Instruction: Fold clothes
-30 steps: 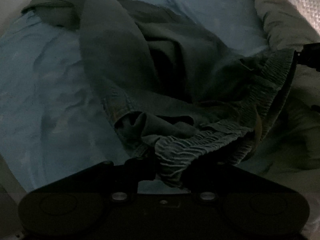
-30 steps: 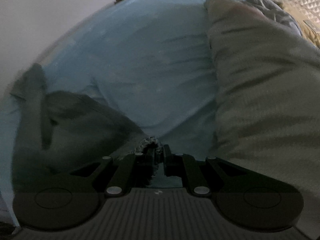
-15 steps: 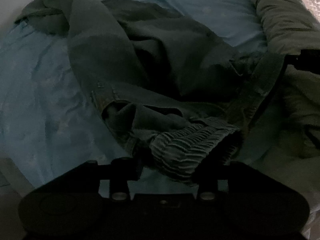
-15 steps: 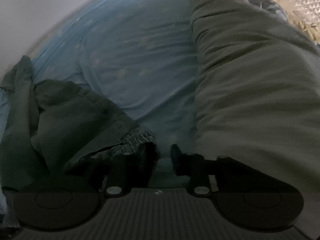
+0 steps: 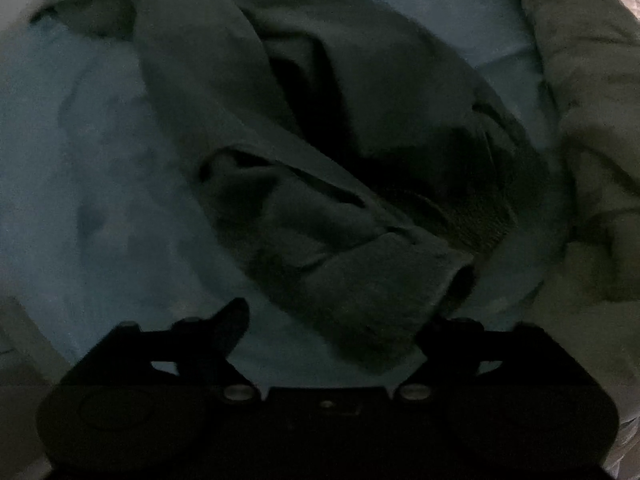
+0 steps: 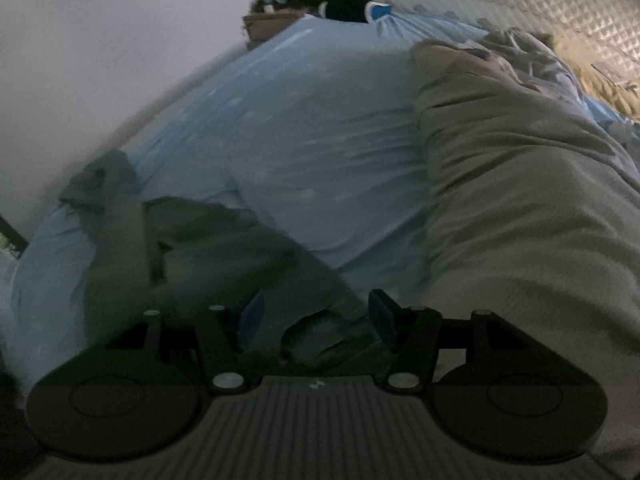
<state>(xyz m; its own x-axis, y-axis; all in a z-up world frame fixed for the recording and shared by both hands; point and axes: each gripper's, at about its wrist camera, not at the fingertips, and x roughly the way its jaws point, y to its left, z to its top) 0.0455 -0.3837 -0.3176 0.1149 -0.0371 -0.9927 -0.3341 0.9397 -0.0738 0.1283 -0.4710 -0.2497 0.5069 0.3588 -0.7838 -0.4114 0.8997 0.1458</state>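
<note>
On the blue bed sheet [image 5: 80,184] lie the dark green trousers [image 5: 320,128], in a crumpled heap. A moment ago both tools were pinching the stretchy waistband. Now both have let go, and their jaws have just been opening. I think that means the trousers have been put down, and the next thing is to find a new spot to grab for a fold.

The left gripper [image 5: 332,320] is spread wide. The rolled waistband end sits between its fingers, but nothing squeezes it.

The right gripper [image 6: 316,312] is spread too. A bit of the trousers shows in the gap below it, not pinched. The trousers stretch off to its left. A big beige blanket [image 6: 520,200] lies on its right.
</note>
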